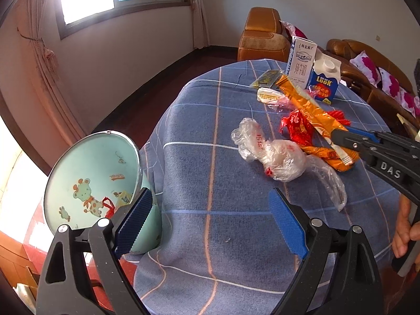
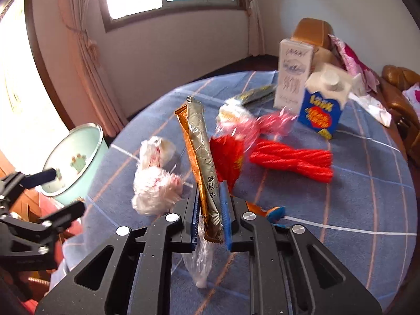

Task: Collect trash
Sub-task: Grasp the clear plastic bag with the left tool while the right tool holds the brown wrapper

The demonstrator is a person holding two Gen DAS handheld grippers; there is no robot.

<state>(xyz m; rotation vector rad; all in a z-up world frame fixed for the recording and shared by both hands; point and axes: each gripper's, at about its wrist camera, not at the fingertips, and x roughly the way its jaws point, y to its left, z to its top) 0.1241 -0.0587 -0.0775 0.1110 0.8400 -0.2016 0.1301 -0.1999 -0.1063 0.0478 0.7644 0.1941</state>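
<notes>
Spreading across both views: round worktop [image 1: 210, 236] draped in blue plaid cloth with pale and orange lines. Standing at its left edge: mint-green enamel bin [image 1: 92, 183] printed with a cartoon giraffe, tilting toward the camera, a red scrap lying inside. Gripping that bin's near rim, by the look of it: left claw [image 1: 210, 218], blue pads spread wide apart, one pad against the rim. Standing upright near the far edge: tall white milk carton [image 1: 302, 60] and, touching it, shorter blue-and-white gable carton [image 1: 324, 81]. Clamping together on the long orange-and-silver snack wrapper [image 2: 202, 168]: right claw [image 2: 210, 218], the wrapper sticking up between the blue pads, lifted off the cloth. Lying mid-worktop: crumpled clear plastic bag [image 1: 275, 157] with red print, a loose tail possibly caught under the right claw, blurring there. Resting beside it: bright red twisted wrapper [image 2: 291, 158].
</notes>
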